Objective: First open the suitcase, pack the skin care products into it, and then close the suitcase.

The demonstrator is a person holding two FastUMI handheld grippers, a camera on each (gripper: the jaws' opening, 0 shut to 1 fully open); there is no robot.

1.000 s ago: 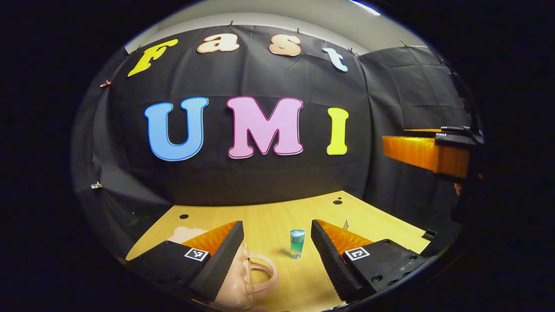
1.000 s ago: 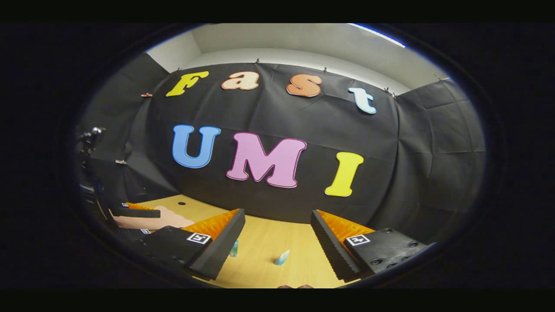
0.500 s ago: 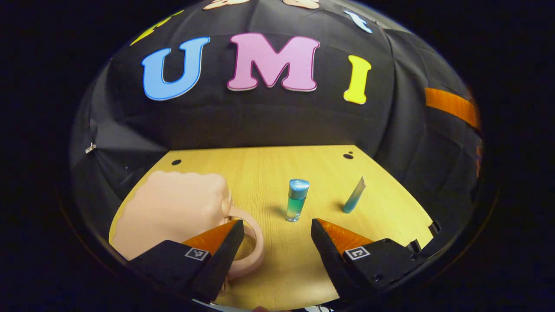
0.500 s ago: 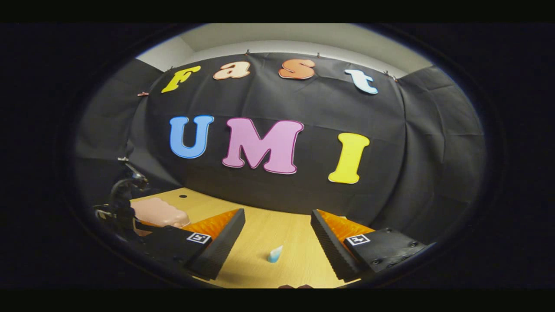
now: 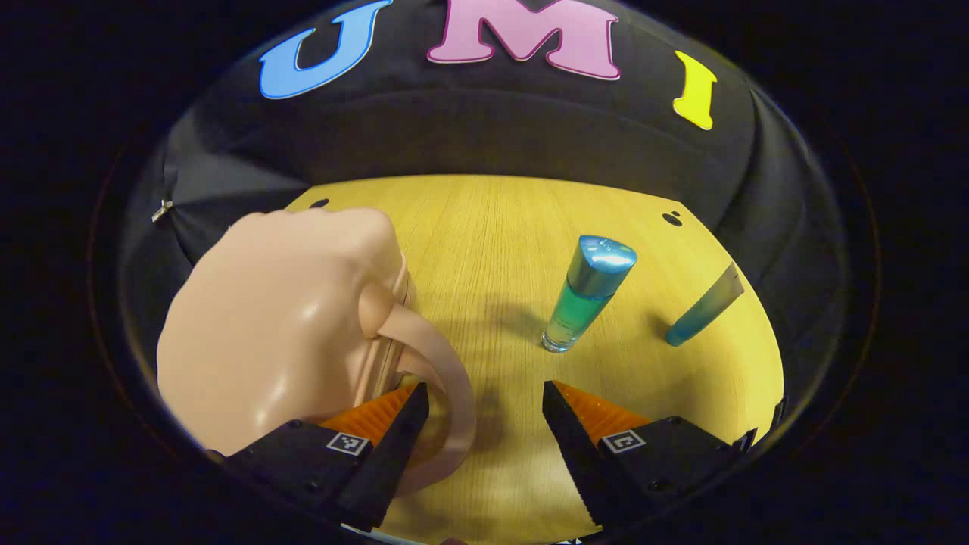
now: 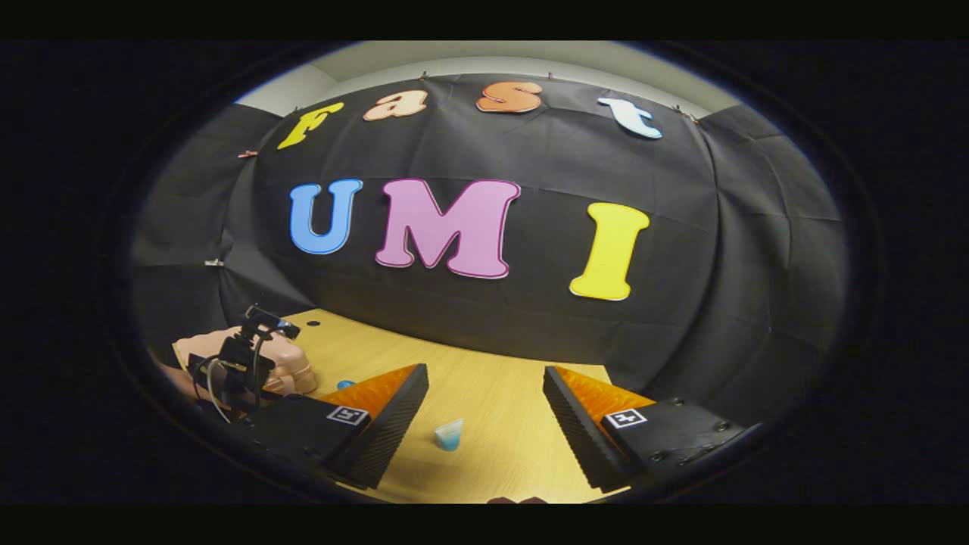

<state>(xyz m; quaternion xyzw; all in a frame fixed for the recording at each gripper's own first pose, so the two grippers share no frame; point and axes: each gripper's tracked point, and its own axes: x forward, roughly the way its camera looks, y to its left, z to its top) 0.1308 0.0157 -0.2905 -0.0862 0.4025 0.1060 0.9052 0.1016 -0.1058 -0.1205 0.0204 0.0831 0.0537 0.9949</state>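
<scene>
A small pink suitcase (image 5: 280, 325) lies closed on the wooden table (image 5: 492, 227), its looped handle (image 5: 439, 378) pointing toward my left gripper (image 5: 484, 431). That gripper is open, its left finger just beside the handle. A blue-green bottle (image 5: 584, 294) with a shiny cap stands to the right of the suitcase, and a blue tube (image 5: 704, 306) stands farther right. In the right gripper view, my right gripper (image 6: 484, 424) hangs open above the table, with the tube (image 6: 449, 435) between and beyond its fingers. The suitcase (image 6: 288, 363) sits far left there, with the other gripper (image 6: 238, 363) over it.
The black cloth wall rises behind the table's far edge. Small dark holes (image 5: 671, 219) mark the tabletop's far corners. Bare wood lies between the suitcase and the bottle.
The left gripper has dropped and tilted down toward the suitcase handle, so the suitcase and bottle look larger. The right gripper has lowered slightly; the tube looks nearer.
</scene>
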